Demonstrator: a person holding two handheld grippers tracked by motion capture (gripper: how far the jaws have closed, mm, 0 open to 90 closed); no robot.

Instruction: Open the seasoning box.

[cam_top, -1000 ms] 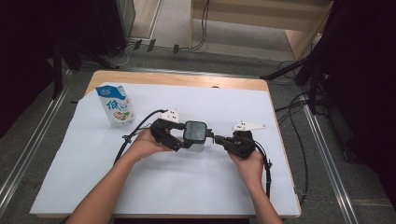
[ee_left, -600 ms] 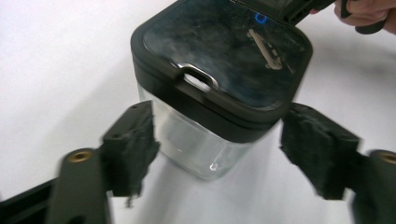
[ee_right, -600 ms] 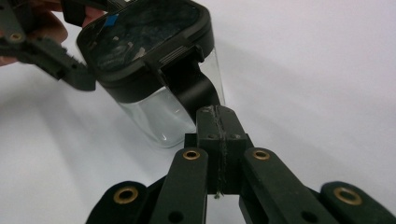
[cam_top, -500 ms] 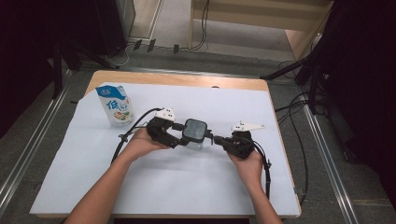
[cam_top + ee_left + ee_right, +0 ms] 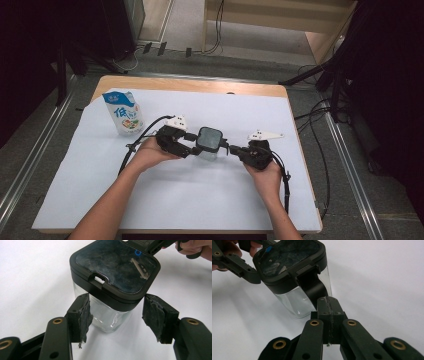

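A clear square jar with a black lid stands mid-table on white paper. My left gripper reaches it from the left. The jar's glass body sits between that gripper's two jaws, which have just been closing; the worn pads are not pressing on the glass. From the right, my right gripper is shut on the black handle strap that hangs from the lid. The jar leans a little in the right gripper view, where the right gripper pinches the strap.
A blue-and-white drink pouch stands upright at the back left of the table. Cables trail from both grippers across the white sheet. Metal rails run along both sides of the table.
The left gripper's jaws have drawn in around the jar's body. The right hand and the jar have stayed where they were.
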